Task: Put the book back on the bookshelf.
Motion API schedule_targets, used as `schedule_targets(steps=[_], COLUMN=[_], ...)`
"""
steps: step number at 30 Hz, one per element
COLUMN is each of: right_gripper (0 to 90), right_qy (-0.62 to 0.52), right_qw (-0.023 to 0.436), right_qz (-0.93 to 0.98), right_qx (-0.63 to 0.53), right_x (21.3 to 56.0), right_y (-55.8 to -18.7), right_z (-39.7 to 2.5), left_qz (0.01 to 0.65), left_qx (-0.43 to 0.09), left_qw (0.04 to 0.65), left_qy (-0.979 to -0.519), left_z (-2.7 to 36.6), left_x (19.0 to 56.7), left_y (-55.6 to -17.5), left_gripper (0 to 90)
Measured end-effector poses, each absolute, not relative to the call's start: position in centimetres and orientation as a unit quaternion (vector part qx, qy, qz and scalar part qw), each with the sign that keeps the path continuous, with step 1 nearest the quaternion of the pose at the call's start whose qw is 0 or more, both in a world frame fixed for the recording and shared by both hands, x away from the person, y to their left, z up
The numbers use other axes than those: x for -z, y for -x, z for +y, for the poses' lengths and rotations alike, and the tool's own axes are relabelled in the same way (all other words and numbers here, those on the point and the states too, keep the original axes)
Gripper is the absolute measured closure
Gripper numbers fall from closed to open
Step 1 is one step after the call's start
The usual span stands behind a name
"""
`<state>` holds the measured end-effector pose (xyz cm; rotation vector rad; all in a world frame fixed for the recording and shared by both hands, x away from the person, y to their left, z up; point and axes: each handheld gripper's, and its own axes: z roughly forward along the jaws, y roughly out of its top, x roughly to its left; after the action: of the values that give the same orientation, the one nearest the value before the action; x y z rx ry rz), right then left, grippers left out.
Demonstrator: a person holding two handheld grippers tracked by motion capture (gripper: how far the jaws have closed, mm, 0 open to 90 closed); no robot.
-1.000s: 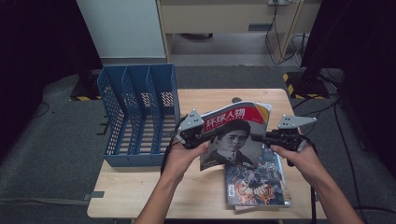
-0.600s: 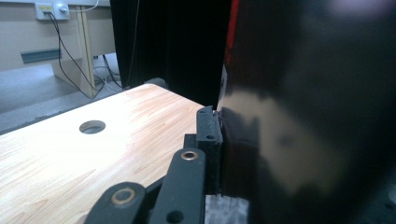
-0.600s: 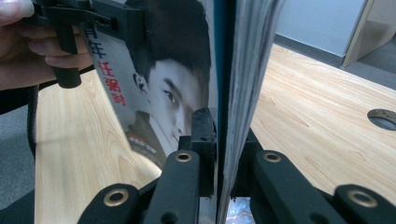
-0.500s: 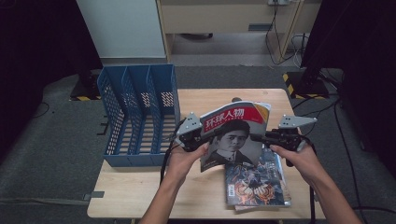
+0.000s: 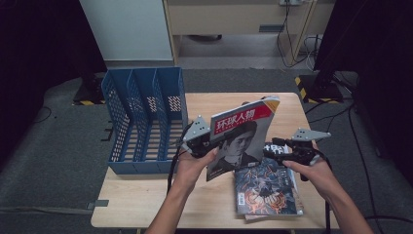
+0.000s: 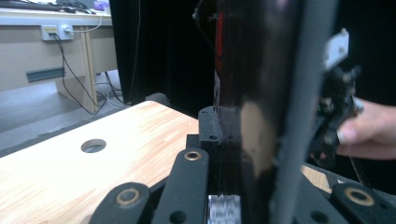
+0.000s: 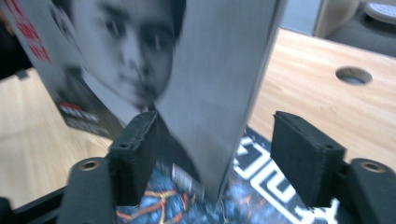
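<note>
Status: the portrait magazine point(image 5: 242, 139) is lifted upright at the centre of the worktop point(image 5: 146, 204), clear of the dark-covered magazine point(image 5: 265, 192) lying flat at 5 o'clock. The left claw point(image 5: 207, 145) is clamped on the portrait magazine's left edge; in the left gripper view the jaws pinch the pages. The right claw point(image 7: 219, 154) stands wide open, its jaws straddling the right edge without gripping. The blue file rack point(image 5: 146, 119) sits at 9 o'clock, its slots showing no contents. Judged progress: pick-up complete; transfer into a rack slot remains, and the flat magazine is untouched.
</note>
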<state>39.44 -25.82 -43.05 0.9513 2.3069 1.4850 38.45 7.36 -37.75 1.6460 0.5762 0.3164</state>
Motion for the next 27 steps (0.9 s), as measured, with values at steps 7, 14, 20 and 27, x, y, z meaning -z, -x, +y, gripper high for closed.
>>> schedule_targets(steps=[7, 14, 20, 27], right_gripper=[28.4, 23.6, 16.2, 13.0], right_qy=[-0.338, -0.386, -0.404, -0.399], right_qw=[0.135, 0.158, 0.154, 0.149], right_qz=[0.799, 0.791, 0.798, 0.808], right_qx=[-0.478, -0.448, -0.42, -0.407], right_x=[45.1, 47.0, 48.4, 49.7], right_y=[-38.9, -38.6, -38.6, -38.2], right_z=[-25.7, -25.7, -25.3, -24.5], left_qz=[0.254, 0.257, 0.26, 0.265], left_qx=[-0.149, -0.158, -0.167, -0.173], left_qw=[0.633, 0.633, 0.633, 0.637], left_qy=[-0.716, -0.713, -0.709, -0.703], left_z=[8.1, 8.8, 9.5, 10.8], left_x=[37.0, 36.2, 35.6, 35.0], left_y=[-38.4, -38.4, -38.4, -38.0], left_gripper=[86.4, 86.3, 86.3, 86.3])
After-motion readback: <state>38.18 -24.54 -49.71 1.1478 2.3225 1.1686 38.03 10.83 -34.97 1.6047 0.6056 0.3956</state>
